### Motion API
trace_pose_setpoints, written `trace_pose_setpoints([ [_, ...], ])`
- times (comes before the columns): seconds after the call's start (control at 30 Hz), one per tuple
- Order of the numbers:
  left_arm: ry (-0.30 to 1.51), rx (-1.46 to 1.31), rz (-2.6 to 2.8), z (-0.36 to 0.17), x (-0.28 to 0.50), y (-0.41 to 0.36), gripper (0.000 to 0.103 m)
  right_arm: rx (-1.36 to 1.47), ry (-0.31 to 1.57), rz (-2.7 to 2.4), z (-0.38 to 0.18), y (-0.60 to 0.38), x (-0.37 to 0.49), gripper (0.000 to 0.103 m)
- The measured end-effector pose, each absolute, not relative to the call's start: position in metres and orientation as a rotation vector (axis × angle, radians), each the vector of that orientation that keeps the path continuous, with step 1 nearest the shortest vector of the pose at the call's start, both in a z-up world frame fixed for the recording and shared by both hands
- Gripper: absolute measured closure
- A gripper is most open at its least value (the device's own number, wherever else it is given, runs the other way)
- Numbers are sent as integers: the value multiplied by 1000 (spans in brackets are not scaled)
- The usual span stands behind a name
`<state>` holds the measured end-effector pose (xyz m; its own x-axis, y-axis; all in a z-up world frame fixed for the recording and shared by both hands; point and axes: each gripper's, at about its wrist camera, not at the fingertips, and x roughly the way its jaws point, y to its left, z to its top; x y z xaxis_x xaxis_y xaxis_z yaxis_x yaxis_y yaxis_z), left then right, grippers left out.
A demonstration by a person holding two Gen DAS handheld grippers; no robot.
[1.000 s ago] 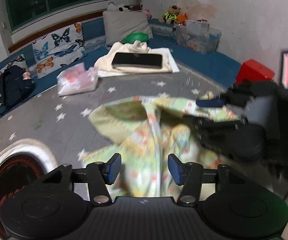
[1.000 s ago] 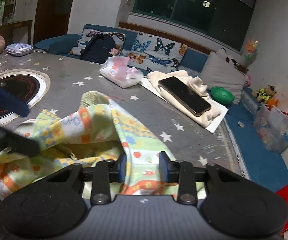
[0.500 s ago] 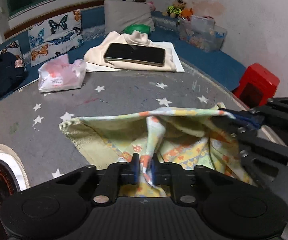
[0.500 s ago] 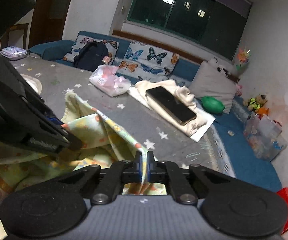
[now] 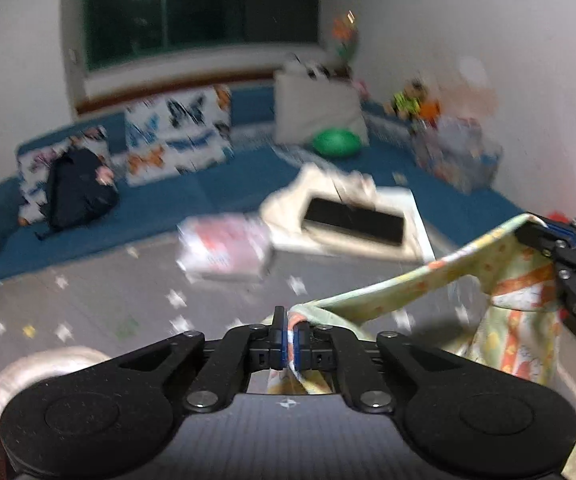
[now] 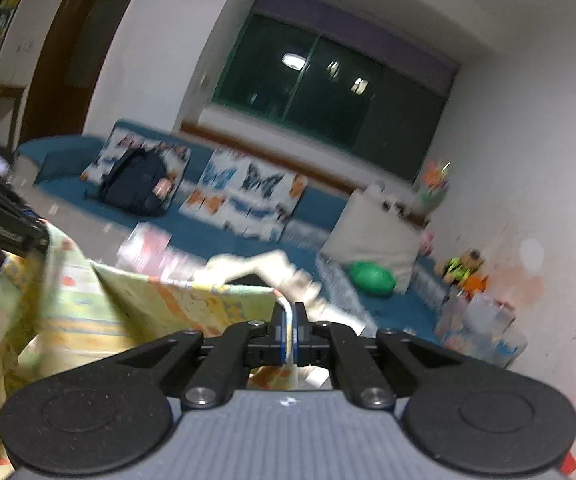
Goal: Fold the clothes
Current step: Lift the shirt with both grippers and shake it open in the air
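A pale green garment (image 5: 515, 300) with orange and yellow prints hangs in the air, stretched between both grippers. My left gripper (image 5: 289, 330) is shut on one edge of it. My right gripper (image 6: 289, 322) is shut on the other edge, and it shows at the right of the left wrist view (image 5: 559, 240). In the right wrist view the garment (image 6: 100, 308) drapes down to the left, up to the left gripper (image 6: 12, 224). Both views are blurred by motion.
A grey star-patterned table (image 5: 88, 304) lies below. On it sit a pink plastic packet (image 5: 224, 252) and a cream cloth with a black phone (image 5: 353, 222). Behind are a blue bench, butterfly cushions (image 6: 248, 196), a dark backpack (image 5: 76, 196) and a green ball (image 6: 371, 276).
Both grippers closed on the garment, then rose and lifted it off the table. The views have tilted up toward the window and wall.
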<state>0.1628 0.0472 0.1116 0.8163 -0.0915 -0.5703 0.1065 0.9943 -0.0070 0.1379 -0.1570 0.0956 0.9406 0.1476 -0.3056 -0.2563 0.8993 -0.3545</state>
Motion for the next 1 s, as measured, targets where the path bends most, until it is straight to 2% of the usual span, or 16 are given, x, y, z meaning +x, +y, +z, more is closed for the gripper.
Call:
trace_pose_setpoints([
  [0.3, 405, -37, -50, 189, 129, 83, 100, -353, 147, 151, 143, -172, 128, 101],
  [0.5, 358, -47, -44, 213, 100, 98, 100, -336, 79, 124, 166, -183, 113, 101],
  [0.8, 373, -48, -64, 219, 58, 106, 100, -364, 41, 139, 179, -186, 79, 101],
  [1.0, 338, -55, -36, 238, 60, 111, 100, -397, 19, 136, 199, -175, 81, 101],
])
